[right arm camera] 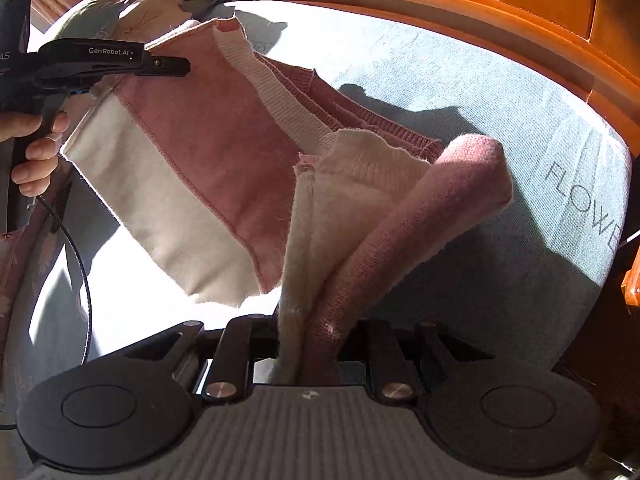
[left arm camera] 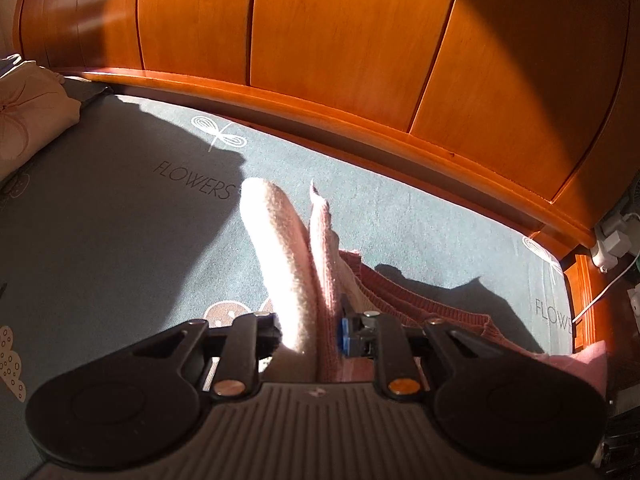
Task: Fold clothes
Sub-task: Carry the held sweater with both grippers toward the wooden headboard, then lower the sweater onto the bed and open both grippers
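Note:
A pink and cream knit sweater hangs stretched between both grippers above the grey-blue bedsheet. My right gripper is shut on a bunched pink and cream fold that sticks up between its fingers. At the upper left of the right wrist view, a hand holds the left gripper, which pinches the sweater's other edge. In the left wrist view, my left gripper is shut on the sweater, and its ribbed pink hem trails off to the right.
An orange wooden headboard runs along the far side of the bedsheet. A beige pillow lies at the left. White plugs and a cable sit beyond the bed's right corner.

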Available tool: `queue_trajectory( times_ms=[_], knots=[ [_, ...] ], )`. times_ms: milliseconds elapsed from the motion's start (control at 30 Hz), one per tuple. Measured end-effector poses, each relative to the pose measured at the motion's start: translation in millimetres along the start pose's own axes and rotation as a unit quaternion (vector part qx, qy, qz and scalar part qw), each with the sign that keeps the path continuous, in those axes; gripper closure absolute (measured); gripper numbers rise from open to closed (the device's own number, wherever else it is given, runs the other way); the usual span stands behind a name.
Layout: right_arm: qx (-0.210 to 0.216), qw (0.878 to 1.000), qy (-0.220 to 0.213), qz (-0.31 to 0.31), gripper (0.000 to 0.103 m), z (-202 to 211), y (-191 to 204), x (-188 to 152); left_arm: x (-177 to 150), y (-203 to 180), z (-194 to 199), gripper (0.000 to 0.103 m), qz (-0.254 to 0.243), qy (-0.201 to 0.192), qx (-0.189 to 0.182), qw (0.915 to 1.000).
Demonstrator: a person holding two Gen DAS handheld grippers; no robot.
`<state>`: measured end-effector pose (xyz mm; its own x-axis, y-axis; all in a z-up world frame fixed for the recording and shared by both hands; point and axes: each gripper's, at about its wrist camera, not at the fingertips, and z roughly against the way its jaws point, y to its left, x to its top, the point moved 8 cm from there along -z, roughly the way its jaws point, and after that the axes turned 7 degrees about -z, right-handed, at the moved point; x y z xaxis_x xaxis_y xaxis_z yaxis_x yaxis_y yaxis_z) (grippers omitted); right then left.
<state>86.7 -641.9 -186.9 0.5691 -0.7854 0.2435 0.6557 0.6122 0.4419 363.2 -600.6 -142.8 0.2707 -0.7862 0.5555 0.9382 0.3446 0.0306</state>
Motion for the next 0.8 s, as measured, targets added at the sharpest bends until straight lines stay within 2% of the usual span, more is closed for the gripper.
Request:
queue_trajectory(
  times_ms=[267, 333, 467, 533, 600, 667, 800],
  knots=[
    [-0.019, 1.0, 0.01, 0.001, 0.078, 4.2, 0.5, -1.5, -6.1, -0.9, -1.9, 0.074, -0.063, 0.001, 0.069, 0.9956],
    [-0.023, 1.0, 0.014, -0.002, 0.073, 5.0, -3.9, -3.8, -6.1, -4.7, 0.2, 0.07, -0.106, -0.003, 0.11, 0.9883],
    [-0.035, 0.999, 0.019, -0.007, 0.061, 9.8, -13.0, -6.7, -0.3, -8.2, 7.8, 0.064, -0.184, -0.026, 0.197, 0.9626],
    [-0.038, 0.999, 0.018, -0.008, 0.06, 13.3, -15.4, -6.2, 2.2, -12.6, 11.8, 0.063, -0.2, -0.028, 0.204, 0.9579],
    [-0.042, 0.999, 0.017, -0.009, 0.056, 16.1, -17.9, -5.6, 2.1, -20.9, 16.0, 0.063, -0.209, -0.031, 0.199, 0.957],
    [-0.045, 0.999, 0.02, -0.014, 0.056, 18.5, -21.5, -5.3, -1.1, -31.2, 18.9, 0.059, -0.207, -0.028, 0.18, 0.9612],
    [-0.043, 0.999, 0.025, -0.016, 0.055, 25.6, -23.2, -5.6, -16.9, -53.3, 23.7, 0.054, -0.173, -0.016, 0.134, 0.9757]
  ],
)
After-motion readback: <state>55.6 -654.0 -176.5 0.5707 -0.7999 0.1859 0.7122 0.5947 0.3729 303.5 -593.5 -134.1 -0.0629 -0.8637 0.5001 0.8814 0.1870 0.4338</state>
